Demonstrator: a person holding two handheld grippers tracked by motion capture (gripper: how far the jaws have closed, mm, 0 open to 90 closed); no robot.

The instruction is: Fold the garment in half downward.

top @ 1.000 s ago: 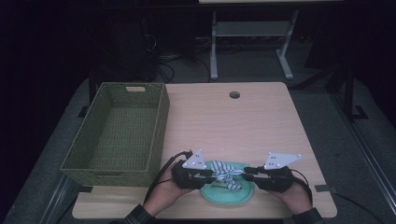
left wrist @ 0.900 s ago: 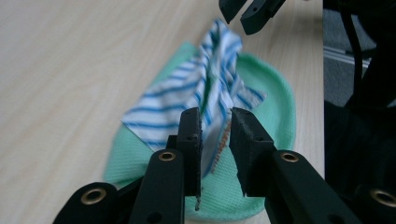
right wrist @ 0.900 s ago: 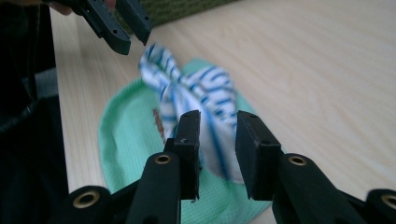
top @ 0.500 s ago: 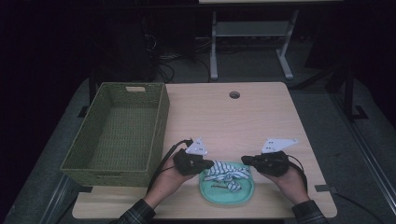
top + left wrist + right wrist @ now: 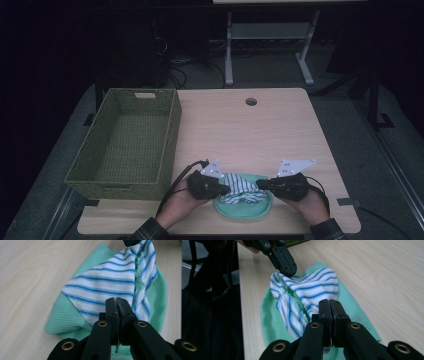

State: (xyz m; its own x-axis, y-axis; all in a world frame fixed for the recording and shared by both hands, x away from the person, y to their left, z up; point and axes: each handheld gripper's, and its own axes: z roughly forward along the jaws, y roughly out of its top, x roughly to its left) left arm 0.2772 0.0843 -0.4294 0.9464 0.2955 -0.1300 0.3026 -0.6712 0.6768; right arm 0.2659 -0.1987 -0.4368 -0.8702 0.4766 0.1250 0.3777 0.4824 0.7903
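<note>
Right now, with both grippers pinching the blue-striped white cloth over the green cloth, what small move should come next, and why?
Probably lift the blue-striped white cloth a little, both grippers together. The left gripper and right gripper each clamp one end, and it sags between them onto the mint-green knitted cloth. Raising it would free it, ready to carry toward the green woven basket.

White cloth point(image 5: 110, 285) with blue stripes, a flash of green along its inner fold. Under it, a mint-green ribbed cloth point(image 5: 67, 317). Both grippers, left point(image 5: 224, 190) and right point(image 5: 261, 184), are black, brass-coloured rivets on the jaws, pale grey plates on top. Basket point(image 5: 125, 145) is olive-green weave. Table point(image 5: 250, 130) is light wood grain. Plaid sleeve point(image 5: 150, 231) at the left wrist.
</note>
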